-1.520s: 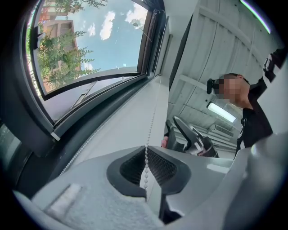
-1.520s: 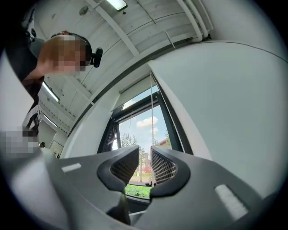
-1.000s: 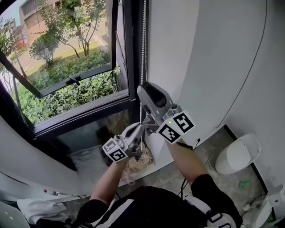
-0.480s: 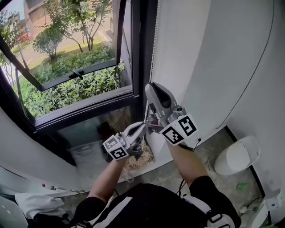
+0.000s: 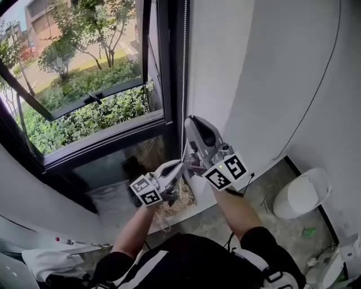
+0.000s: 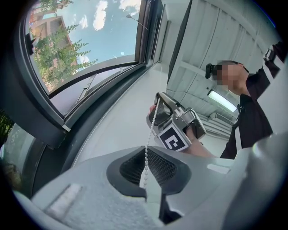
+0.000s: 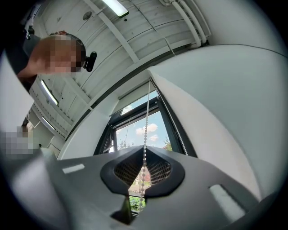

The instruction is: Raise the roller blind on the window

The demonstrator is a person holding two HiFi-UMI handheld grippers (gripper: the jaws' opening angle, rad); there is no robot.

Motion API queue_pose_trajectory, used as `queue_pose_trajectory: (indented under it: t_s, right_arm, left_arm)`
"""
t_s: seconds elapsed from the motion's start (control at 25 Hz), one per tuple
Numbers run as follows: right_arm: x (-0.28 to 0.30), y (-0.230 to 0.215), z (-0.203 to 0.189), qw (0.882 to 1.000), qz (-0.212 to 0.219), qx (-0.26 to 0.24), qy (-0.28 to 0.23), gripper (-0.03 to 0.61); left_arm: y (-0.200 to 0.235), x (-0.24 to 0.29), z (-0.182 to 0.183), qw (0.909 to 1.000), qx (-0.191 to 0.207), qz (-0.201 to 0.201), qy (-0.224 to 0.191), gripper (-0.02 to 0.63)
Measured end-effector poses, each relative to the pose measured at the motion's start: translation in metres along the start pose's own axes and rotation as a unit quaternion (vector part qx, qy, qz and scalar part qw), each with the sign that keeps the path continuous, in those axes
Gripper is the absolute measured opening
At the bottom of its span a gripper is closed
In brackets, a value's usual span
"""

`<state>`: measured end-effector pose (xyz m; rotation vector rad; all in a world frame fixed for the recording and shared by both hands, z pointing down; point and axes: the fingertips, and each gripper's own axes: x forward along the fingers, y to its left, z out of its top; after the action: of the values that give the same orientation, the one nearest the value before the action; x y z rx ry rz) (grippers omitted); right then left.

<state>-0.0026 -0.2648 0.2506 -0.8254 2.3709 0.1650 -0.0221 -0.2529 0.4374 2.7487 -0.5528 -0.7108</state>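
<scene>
Head view: bead chain [image 5: 184, 56], top offscreen.

A bare workroom, not a home: white walls [image 5: 271, 68], black-framed window [image 5: 90, 84] onto shrubs [image 5: 84, 119], strip lights [image 7: 116, 6] overhead, cable [image 5: 320, 86] down the wall.

Noted: the right gripper's [image 7: 143, 176] jaws have just been closing and are now pinching the bead chain [image 7: 145, 134] running between its fingers (a second ago they were standing wider). That gripper and the left gripper [image 6: 145, 182] are both sitting lower, with more chain showing above the fingertips.
</scene>
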Motion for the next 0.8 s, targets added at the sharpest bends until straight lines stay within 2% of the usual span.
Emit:
queue_pose_trajectory:
  t_s: [0.12,0.28,0.44,0.52,0.6,0.64,0.72,0.8]
  right_arm:
    - [-0.009,0.001,-0.008,1.000,-0.002,0.026,0.005,0.017]
    - [-0.031,0.001,-0.039,0.999,-0.011,0.027,0.036,0.017]
    - [-0.056,-0.005,-0.073,0.997,-0.027,0.031,0.072,0.017]
    - [-0.066,-0.010,-0.083,0.995,-0.037,0.042,0.081,0.017]
    - [-0.073,-0.016,-0.085,0.994,-0.047,0.060,0.081,0.017]
    - [-0.074,-0.018,-0.084,0.993,-0.051,0.068,0.078,0.017]
    - [-0.076,-0.020,-0.082,0.993,-0.051,0.074,0.076,0.017]
    - [-0.076,-0.020,-0.081,0.993,-0.051,0.075,0.075,0.017]
  left_arm:
    - [0.004,-0.004,-0.011,0.9997,0.000,0.009,0.022,0.015]
    - [0.016,-0.015,-0.049,0.9974,-0.021,0.027,0.063,0.015]
    - [0.028,-0.032,-0.084,0.9922,-0.015,0.050,0.113,0.020]
    - [0.034,-0.039,-0.090,0.9911,-0.019,0.056,0.120,0.080]
    - [0.038,-0.041,-0.084,0.9919,-0.022,0.056,0.112,0.134]
    - [0.039,-0.041,-0.075,0.9927,-0.021,0.057,0.105,0.140]
    - [0.039,-0.037,-0.044,0.9953,-0.011,0.058,0.077,0.141]
    - [0.036,-0.025,0.000,0.9984,0.009,0.048,0.028,0.141]
